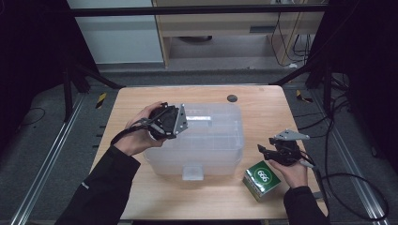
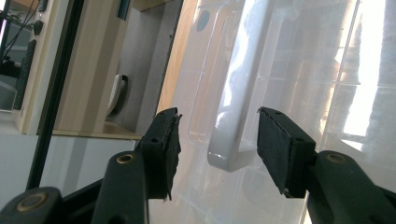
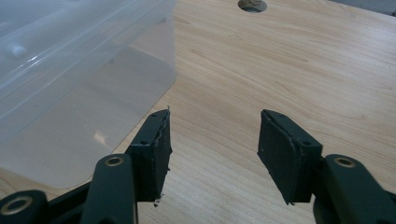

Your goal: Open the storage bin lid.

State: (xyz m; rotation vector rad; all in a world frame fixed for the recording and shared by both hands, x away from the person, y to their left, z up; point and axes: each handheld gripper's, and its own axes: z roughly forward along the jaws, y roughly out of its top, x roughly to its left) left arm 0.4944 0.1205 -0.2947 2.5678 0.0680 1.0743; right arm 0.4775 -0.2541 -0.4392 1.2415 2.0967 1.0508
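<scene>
1. Clear plastic makes up the one storage box (image 1: 202, 140), which sits in the middle of the wooden table (image 1: 263, 105) with its lid on; seen from above, the white latch handle (image 1: 197, 118) lies on the lid at about 11 o'clock from the box's centre.
2. We hold the left gripper (image 1: 180, 119) over that handle. In the left gripper view its two pads (image 2: 161, 140) stand on either side of the white handle (image 2: 233, 140), with a gap on each side, so the jaws are parted and not yet pressing on it.
3. We judge that this placement is meant to bracket the handle so that one squeeze would take it, presumably to lift or unlatch the lid.
4. A second latch tab (image 1: 193, 171) shows on the near side of the box, at 6 o'clock.
5. We keep the right gripper (image 1: 264, 151) at about 3 o'clock from the box, low over bare table (image 3: 280, 70), well apart from it. Its jaws are spread with nothing between them, most likely parked out of the way.
6. One green carton (image 1: 262, 179) rests near the table's front edge, at 4 o'clock from the box, just beside our right hand.
7. One dark cable hole (image 1: 232, 98) marks the tabletop at 1 o'clock.
</scene>
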